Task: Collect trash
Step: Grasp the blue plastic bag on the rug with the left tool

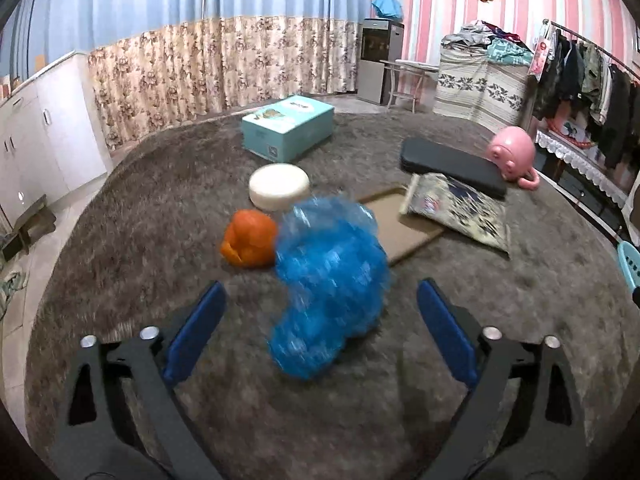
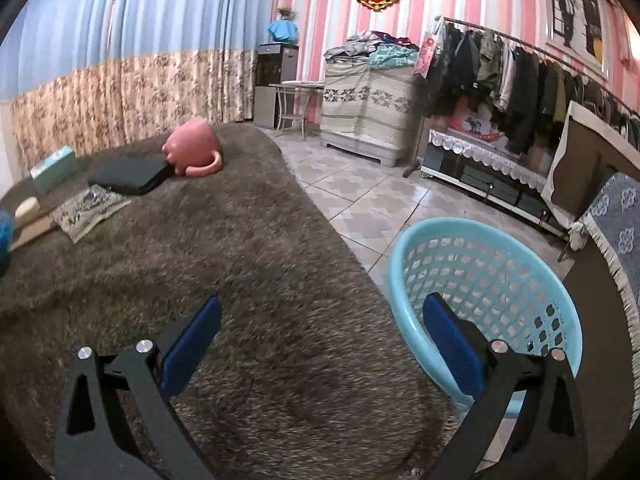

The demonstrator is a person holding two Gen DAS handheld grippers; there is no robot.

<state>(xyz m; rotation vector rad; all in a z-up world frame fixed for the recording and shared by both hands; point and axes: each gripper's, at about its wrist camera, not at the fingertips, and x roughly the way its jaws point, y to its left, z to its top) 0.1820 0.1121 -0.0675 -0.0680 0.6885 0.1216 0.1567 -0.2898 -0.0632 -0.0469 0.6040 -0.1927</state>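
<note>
Squarely ahead of the left gripper (image 1: 320,320): crumpled blue plastic bag (image 1: 330,280) on the shaggy rug (image 1: 140,208), jaws apart, nothing pinched, long axis running near-to-far. Orange wad (image 1: 250,239) just left. Right gripper (image 2: 322,338) also apart, empty, beside the basket (image 2: 404,272); open rug around.

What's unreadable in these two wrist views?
- Blue crumpled bag, left wrist view: motion-blurred, so contact with the open left claw is unclear.
- Basket, right wrist view: near rim hidden by the right claw.
- Teal box: label too small to read.
</note>
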